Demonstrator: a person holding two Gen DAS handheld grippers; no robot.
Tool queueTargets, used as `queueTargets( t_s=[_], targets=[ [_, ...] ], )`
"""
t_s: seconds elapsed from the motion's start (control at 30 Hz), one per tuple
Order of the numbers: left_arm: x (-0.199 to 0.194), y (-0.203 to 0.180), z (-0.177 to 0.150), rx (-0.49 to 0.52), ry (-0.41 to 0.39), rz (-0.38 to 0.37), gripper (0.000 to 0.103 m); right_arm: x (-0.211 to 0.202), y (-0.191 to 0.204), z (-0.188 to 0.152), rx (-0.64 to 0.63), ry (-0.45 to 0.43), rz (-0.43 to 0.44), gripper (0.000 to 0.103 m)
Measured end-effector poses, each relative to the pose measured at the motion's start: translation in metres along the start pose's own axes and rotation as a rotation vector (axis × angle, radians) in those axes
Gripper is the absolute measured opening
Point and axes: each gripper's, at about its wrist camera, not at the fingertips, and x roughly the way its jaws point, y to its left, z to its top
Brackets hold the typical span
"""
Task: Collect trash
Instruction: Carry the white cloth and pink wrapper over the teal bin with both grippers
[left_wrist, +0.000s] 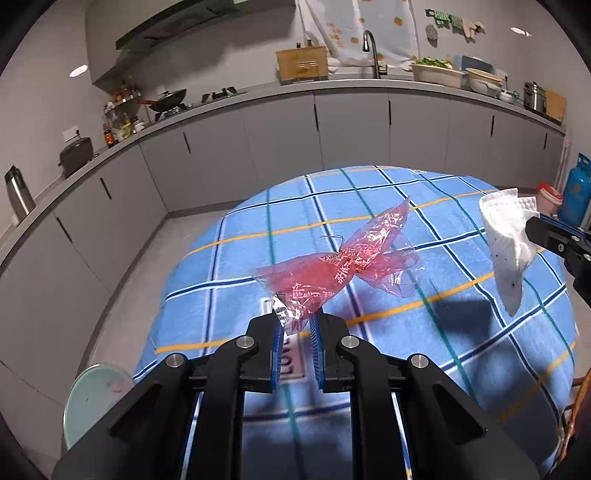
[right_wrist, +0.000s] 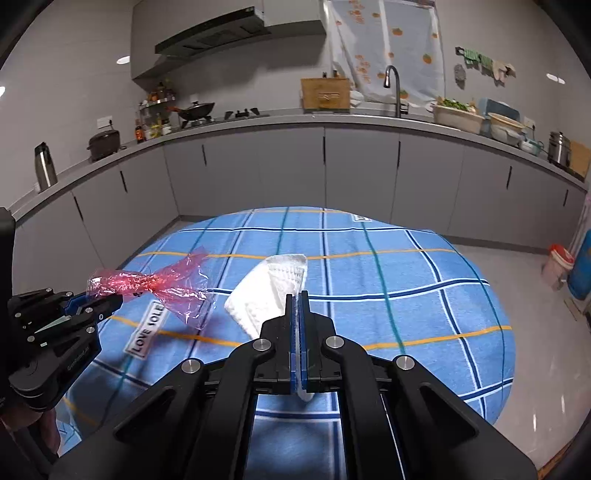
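Both pieces of trash are judged to be already picked up, so the step in hand is the carry to wherever the trash is gathered. Nearest in the left wrist view, the left tongs (left_wrist: 297, 321) are seen narrowed onto one end of a red plastic wrapper (left_wrist: 343, 266), a slim gap being left between the ribbed blue pads (left_wrist: 315, 334) where the film is pinched. The wrapper is thin, translucent and crinkled, printed with pale lettering, twisted at the waist and flared at its free end, and it is held clear above the tabletop (left_wrist: 424, 373). In the right wrist view, the right tongs (right_wrist: 298, 301) are pressed fully together on a white paper napkin (right_wrist: 269, 291), an embossed, quilted sheet that is soft and folded, with a limp corner hanging free below the grip. A shadow of each piece is cast on the blue checked cloth, which is crossed by orange, teal and navy lines and bears a sewn label (right_wrist: 146, 330). A pale round plate (left_wrist: 94, 398) is seen low beside the tabletop's near left edge

For the next move a receptacle must be found; none can be identified with certainty, though a red-topped bucket (right_wrist: 559, 264) stands on the floor at far right. Light film and tissue are likely to slip or flutter, so a steady carry and a release directly over the opening are called for
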Motion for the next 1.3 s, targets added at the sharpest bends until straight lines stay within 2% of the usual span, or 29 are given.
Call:
queueTargets(
  t_s=[0.6, 1.03, 1.3],
  targets=[
    [-0.040, 0.036, -0.026, -0.063, -0.022, 0.053, 0.013, -0.037, 0.051, 0.005, -0.062, -0.059, 0.103, 0.002],
    [-0.073, 0.092, -0.052, -0.142, -0.029, 0.159, 0.013, -0.050, 0.121, 0.003, -0.152, -0.075, 0.227, 0.002],
    [-0.087, 0.116, -0.066, -0.179, -0.030, 0.198, 0.013, -0.054, 0.151, 0.002, -0.192, -0.078, 0.281, 0.002]
  ],
)
